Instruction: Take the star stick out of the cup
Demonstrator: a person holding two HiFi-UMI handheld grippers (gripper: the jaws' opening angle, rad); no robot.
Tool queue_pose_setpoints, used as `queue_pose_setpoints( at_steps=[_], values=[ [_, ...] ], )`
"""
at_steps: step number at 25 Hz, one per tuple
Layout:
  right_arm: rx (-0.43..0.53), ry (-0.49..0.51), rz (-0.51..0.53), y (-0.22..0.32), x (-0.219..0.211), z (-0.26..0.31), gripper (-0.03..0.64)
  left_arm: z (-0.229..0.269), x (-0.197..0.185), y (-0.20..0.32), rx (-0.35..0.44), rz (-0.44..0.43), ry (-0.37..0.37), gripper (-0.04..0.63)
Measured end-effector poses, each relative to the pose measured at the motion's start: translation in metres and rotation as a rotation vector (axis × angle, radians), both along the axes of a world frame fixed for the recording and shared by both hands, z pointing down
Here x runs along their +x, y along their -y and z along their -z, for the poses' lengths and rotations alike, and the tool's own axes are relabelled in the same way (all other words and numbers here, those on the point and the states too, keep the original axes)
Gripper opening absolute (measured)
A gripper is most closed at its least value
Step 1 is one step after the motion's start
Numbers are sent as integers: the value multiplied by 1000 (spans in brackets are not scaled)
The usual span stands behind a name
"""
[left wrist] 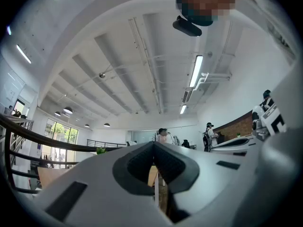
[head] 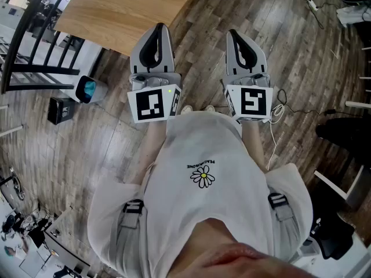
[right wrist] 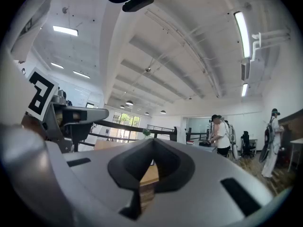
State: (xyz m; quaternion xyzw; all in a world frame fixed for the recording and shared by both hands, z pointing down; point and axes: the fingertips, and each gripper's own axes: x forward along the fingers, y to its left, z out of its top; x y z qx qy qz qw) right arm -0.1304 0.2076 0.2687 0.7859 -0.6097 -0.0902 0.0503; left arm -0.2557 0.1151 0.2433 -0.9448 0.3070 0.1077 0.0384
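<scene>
No cup and no star stick show in any view. My left gripper point(head: 157, 28) and right gripper point(head: 233, 33) are held side by side close to the person's chest, above the wooden floor. In the left gripper view the left gripper point(left wrist: 154, 144) has its jaw tips together with nothing between them, and it looks toward the ceiling. The right gripper point(right wrist: 152, 140) also has its tips touching and holds nothing. A light wooden table point(head: 116, 7) lies just beyond both tips.
A black railing point(head: 29, 45) runs at the far left. A small grey device with a blue top point(head: 88, 89) and a black box point(head: 61, 110) stand on the floor left of the grippers. White cables point(head: 278, 112) trail at the right. People point(right wrist: 220, 135) stand far off.
</scene>
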Motion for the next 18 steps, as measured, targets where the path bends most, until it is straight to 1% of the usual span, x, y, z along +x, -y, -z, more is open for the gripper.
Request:
queue_pose_setpoints(
  at_steps=[3,11,15,18],
  values=[
    [-8,19,-2,-2,5,-6,8,-2,3,-1,-1,0,2,15],
    [-33,17,10,-8,10,-12,8,-1,6,-5,1,7,8,15],
    [-13,53,38,-13,11,-11,8,-2,9,-7,-2,9,11,15],
    [-6,51,68,-21,14,-11,8,-5,18,-14,-5,11,16,15]
  ],
)
